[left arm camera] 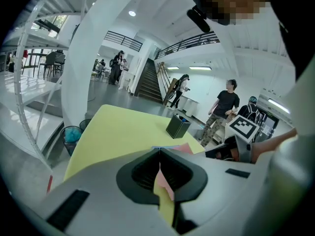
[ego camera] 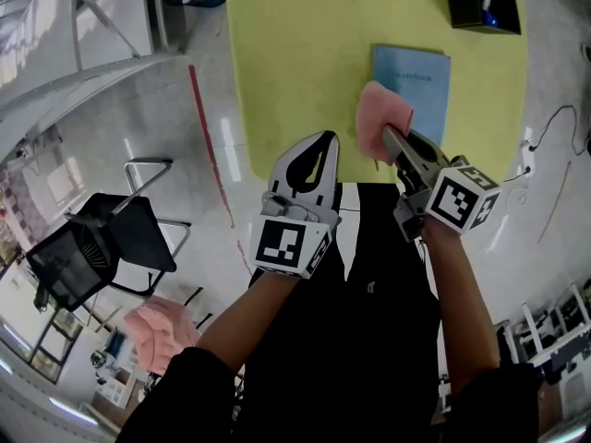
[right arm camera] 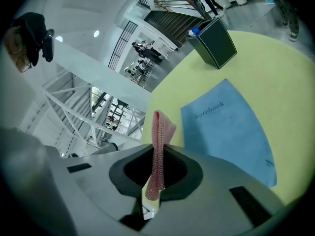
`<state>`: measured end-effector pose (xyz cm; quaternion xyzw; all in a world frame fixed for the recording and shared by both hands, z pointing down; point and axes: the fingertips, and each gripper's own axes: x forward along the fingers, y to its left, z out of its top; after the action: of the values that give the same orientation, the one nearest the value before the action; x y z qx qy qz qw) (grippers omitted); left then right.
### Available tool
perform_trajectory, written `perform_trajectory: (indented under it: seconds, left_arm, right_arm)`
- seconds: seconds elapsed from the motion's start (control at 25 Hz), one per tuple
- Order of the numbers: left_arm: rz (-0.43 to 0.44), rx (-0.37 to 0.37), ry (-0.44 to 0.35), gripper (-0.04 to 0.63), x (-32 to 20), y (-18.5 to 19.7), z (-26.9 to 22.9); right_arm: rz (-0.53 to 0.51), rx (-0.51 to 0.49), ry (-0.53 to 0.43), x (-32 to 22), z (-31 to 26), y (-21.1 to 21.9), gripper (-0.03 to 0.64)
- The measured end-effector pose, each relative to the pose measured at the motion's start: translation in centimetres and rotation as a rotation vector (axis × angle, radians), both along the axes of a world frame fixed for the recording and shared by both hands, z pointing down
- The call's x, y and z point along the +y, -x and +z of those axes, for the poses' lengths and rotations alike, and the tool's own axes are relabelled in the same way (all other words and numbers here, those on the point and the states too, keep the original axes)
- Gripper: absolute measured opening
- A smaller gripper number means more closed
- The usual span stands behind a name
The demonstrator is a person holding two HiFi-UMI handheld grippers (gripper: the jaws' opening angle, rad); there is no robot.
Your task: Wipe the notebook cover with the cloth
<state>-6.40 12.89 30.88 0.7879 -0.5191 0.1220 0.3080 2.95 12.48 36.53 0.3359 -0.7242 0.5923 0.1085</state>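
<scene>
At 1 o'clock on table (ego camera: 295,53), black box (ego camera: 482,5) with blue item inside. Right gripper (ego camera: 392,137) fingers pinching pink cloth (ego camera: 380,123) at notebook's (ego camera: 420,86) 8 o'clock edge. Left gripper (ego camera: 319,141) fingers closed, empty, at table's 6 o'clock edge.

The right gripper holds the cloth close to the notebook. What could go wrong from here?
1. The notebook lies loose on the table. The left gripper is shut, empty and apart from it, so a wipe may push the notebook along.
2. The right gripper pinches only a narrow part of the cloth, so the cloth might slip out or bunch up under pressure.
</scene>
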Motion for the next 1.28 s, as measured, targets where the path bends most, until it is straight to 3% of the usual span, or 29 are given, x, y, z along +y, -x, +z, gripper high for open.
perform_trajectory:
  seconds: [0.28, 0.64, 1.28]
  left_arm:
    - [0.014, 0.018, 0.02, 0.017, 1.5, 0.0, 0.2]
    - [-0.025, 0.062, 0.042, 0.017, 1.9, -0.2, 0.8]
    - [0.007, 0.028, 0.041, 0.017, 1.3, -2.3, 1.3]
  right_arm:
    - [-0.075, 0.055, 0.08, 2.2, 3.2, 0.6, 0.041]
    - [-0.126, 0.13, 0.102, 2.5, 6.4, 0.3, 0.041]
    - [-0.087, 0.145, 0.105, 2.1, 7.3, -0.7, 0.041]
